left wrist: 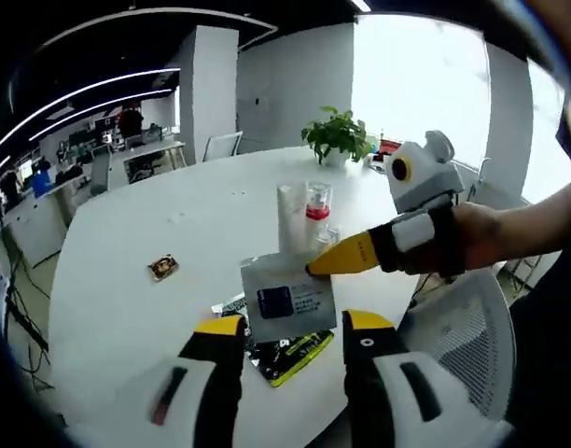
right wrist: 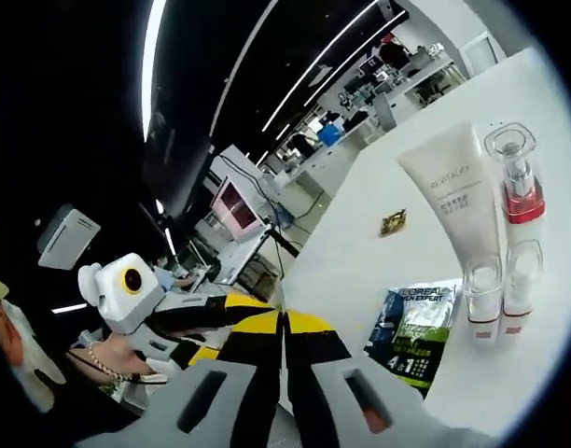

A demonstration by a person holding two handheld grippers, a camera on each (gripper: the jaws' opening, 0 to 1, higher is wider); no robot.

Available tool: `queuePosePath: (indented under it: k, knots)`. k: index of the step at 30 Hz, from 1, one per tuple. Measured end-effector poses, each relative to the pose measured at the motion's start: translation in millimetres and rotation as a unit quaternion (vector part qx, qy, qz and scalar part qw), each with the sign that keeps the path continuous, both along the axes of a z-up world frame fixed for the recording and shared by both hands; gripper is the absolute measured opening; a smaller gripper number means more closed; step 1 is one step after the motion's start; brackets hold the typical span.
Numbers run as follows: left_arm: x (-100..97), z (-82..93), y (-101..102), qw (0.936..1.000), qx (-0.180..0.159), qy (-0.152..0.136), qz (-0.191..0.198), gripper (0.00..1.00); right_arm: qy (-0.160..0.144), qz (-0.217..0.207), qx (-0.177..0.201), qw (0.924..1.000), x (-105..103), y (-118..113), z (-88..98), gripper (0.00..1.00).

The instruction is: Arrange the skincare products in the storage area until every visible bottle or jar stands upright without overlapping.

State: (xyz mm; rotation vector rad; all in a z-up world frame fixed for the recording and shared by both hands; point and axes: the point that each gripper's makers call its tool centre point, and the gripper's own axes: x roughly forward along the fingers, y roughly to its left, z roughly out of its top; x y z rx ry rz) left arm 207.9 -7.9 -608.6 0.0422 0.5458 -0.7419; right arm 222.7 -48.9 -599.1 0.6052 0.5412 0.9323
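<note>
Pinching a grey sachet [left wrist: 287,297] at its edge, the right gripper [left wrist: 315,268] reaches in over the white table [left wrist: 127,271] in the left gripper view; the left gripper [left wrist: 290,329] stands released below, near a green sachet [left wrist: 290,355]. Behind stand a white tube [left wrist: 291,217] and a red-collared bottle [left wrist: 318,202].

Seen from the right gripper view, the right gripper [right wrist: 285,323] has its jaws pressed together, with the green sachet [right wrist: 417,329], white tube [right wrist: 461,191] and red-collared bottle [right wrist: 517,198] lying to its right.
</note>
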Motion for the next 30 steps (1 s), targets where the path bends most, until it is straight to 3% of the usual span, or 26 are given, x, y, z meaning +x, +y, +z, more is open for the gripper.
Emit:
queuePosePath:
  k: [5, 6, 9, 14, 19, 24, 28, 30]
  knots:
    - [0.0, 9.9, 11.8, 0.9936, -0.096, 0.058, 0.015, 0.35, -0.003, 0.007, 0.018, 0.9998, -4.2, 2.0, 10.7, 0.01]
    - [0.3, 11.9, 15.5, 0.9890, -0.127, 0.075, 0.016, 0.34, -0.004, 0.008, 0.021, 0.9997, -4.5, 2.4, 12.5, 0.01]
    - [1.8, 17.2, 24.1, 0.9774, -0.189, 0.092, 0.023, 0.29, -0.003, 0.015, 0.034, 0.9993, -7.2, 5.7, 18.7, 0.01]
    - [-2.2, 9.7, 37.1, 0.9737, -0.199, 0.107, 0.028, 0.22, -0.004, 0.027, 0.052, 0.9983, -10.9, 11.6, 27.0, 0.01]
    - [-9.3, 18.0, 34.1, 0.9590, -0.255, 0.121, 0.027, 0.13, -0.002, 0.038, 0.057, 0.9977, -14.5, 20.9, 30.0, 0.01]
    - [-12.4, 18.3, 35.9, 0.9567, -0.261, 0.125, 0.030, 0.03, 0.001, 0.039, 0.055, 0.9977, -15.4, 26.4, 28.9, 0.01]
    - [-13.5, 18.8, 41.3, 0.9518, -0.271, 0.134, 0.049, 0.01, 0.002, 0.034, 0.038, 0.9987, -14.1, 30.3, 25.1, 0.01]
    - [-14.4, 17.8, 42.9, 0.9525, -0.267, 0.136, 0.056, 0.00, -0.001, 0.033, 0.021, 0.9993, -13.0, 32.1, 21.5, 0.01]
